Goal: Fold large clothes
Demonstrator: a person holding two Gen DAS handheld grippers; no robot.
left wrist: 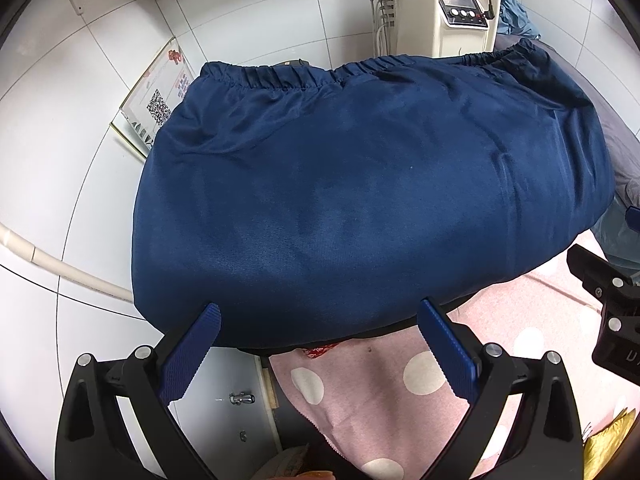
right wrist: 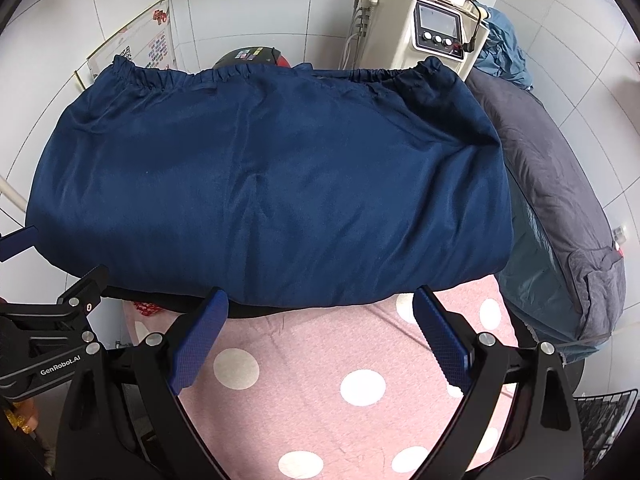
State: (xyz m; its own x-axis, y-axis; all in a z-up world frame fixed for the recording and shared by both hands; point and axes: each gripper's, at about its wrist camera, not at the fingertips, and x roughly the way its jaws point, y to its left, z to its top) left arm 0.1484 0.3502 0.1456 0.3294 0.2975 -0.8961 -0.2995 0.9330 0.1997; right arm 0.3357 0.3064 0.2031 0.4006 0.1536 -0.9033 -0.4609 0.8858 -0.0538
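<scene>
Navy garment (left wrist: 360, 200) (right wrist: 264, 200), large, satin-like, lies flat on the surface covered by the pink cloth with white dots (left wrist: 380, 392) (right wrist: 320, 380). Its gathered elastic hem runs along the far edge; its folded near edge sits just ahead of both tools. It covers most of the surface's far half and overhangs the left edge in the left wrist view.

Grey cushion (right wrist: 560, 200) lies along the right edge, beside the garment, over a teal cloth (right wrist: 532, 272).

White machine (left wrist: 452, 12) (right wrist: 432, 28) stands past the far edge against the tiled wall: small screen, 3 round knobs, plugged cable, monitor on top. No text readable on it.

Framed notice (left wrist: 156, 92) (right wrist: 136, 48) leans at the far left, with a QR code and red characters, too small to read.

Left tool (left wrist: 320, 332): jaws wide apart, nothing between them, blue ribbed pads, pointing forward and down at the garment's near edge by the near left corner. Tips sit at the fabric edge; contact cannot be told.

Right tool (right wrist: 320, 312): jaws spread wide, holding nothing, same forward-down pose, tips at the garment's near edge over the pink cloth. Its body shows at the right in the left wrist view (left wrist: 608, 304).

"GenRobot.AI" reads on the left tool's body in the right wrist view.
</scene>
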